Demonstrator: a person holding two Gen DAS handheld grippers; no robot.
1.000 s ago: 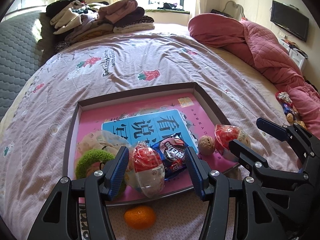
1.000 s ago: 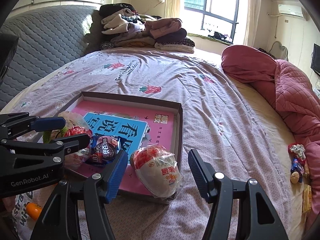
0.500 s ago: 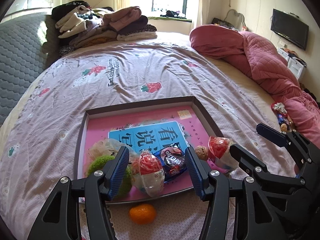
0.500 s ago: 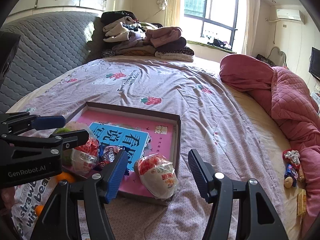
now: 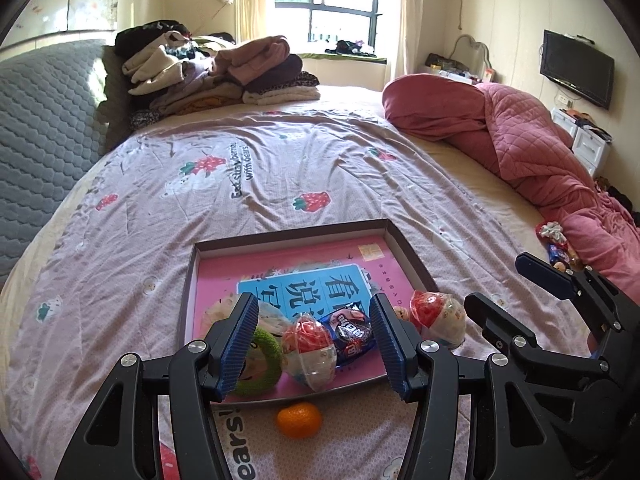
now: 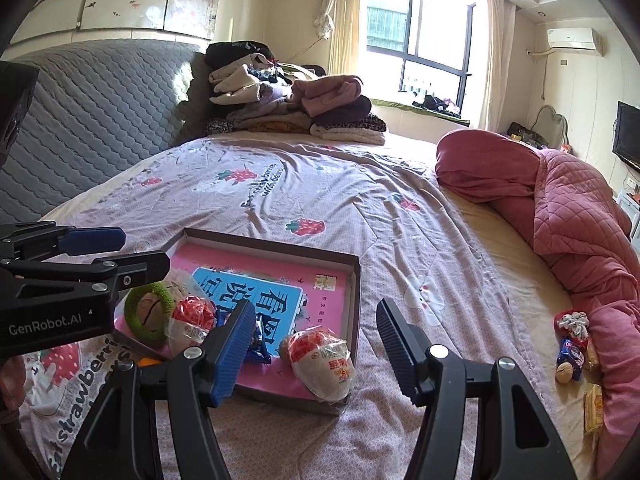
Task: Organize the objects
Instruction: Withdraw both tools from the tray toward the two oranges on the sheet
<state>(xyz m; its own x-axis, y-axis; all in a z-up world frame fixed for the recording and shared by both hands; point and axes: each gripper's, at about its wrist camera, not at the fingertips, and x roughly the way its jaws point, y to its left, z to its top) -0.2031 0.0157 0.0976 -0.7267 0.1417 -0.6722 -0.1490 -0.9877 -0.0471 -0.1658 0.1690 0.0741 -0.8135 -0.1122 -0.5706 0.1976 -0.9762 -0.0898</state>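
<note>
A shallow pink-lined box [image 5: 408,246] [image 6: 352,280] lies on the bed. Along its near edge sit a green ring toy [image 5: 260,354] [image 6: 150,312], a clear bag with red contents [image 5: 310,350] [image 6: 190,322], a blue snack packet [image 5: 352,332] and a red-and-white wrapped bun [image 5: 438,316] [image 6: 324,360]. An orange [image 5: 299,419] rests on the sheet just outside the box. My left gripper [image 5: 314,346] hovers above the clear bag, open and empty. My right gripper [image 6: 314,346] hangs open over the bun, touching nothing.
Several small snacks and a toy [image 6: 572,344] lie by the crumpled pink quilt [image 5: 540,148] on the right. A pile of folded clothes [image 5: 216,72] sits at the head of the bed beside a grey headboard [image 6: 88,120].
Both grippers have risen and drawn back from the box, so its objects look smaller and lower. Nothing was grasped or moved.
</note>
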